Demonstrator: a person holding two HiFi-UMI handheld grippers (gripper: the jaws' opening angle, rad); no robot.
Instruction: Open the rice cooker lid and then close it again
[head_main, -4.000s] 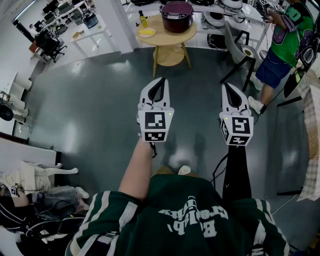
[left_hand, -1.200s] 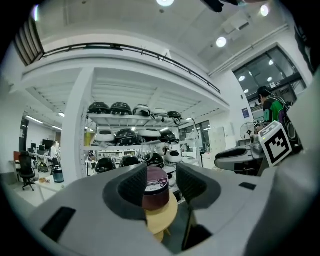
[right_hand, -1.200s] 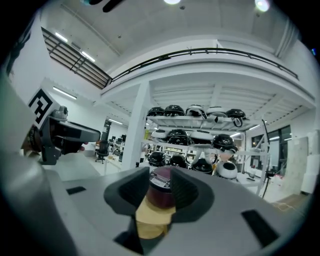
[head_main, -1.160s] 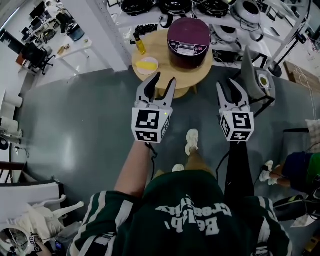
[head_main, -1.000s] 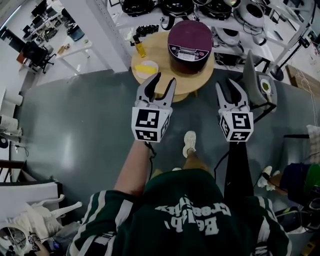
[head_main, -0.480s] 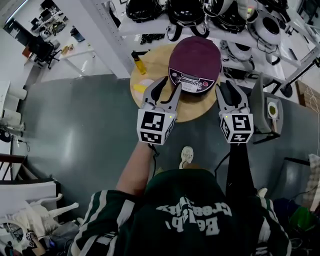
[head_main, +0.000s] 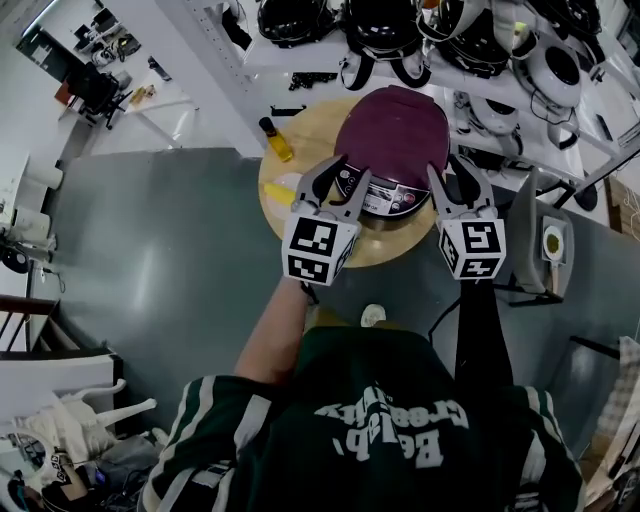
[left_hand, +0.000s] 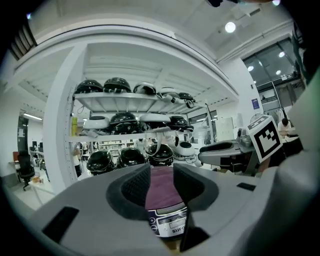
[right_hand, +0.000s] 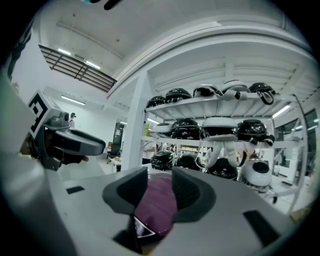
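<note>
A maroon rice cooker (head_main: 392, 130) with its lid down and a white control panel stands on a round wooden table (head_main: 392, 248). My left gripper (head_main: 342, 175) hovers just in front of the panel. Its jaws are closing, with only air between them. My right gripper (head_main: 455, 172) hangs at the cooker's right front, jaws apart and empty. In the left gripper view the cooker (left_hand: 165, 200) shows through the gap of that gripper (left_hand: 161, 182), a little way ahead. In the right gripper view the cooker's dome (right_hand: 157, 210) lies beyond that gripper (right_hand: 159, 187).
A yellow bottle (head_main: 277, 138) and a yellow dish (head_main: 283, 185) sit on the table's left part. White shelves (head_main: 300, 55) behind hold several dark round appliances. A grey chair (head_main: 532, 235) stands to the right. Grey floor lies to the left.
The person has walked up to the table, and both grippers have come forward until they are at the cooker's front. The left jaws have narrowed.
</note>
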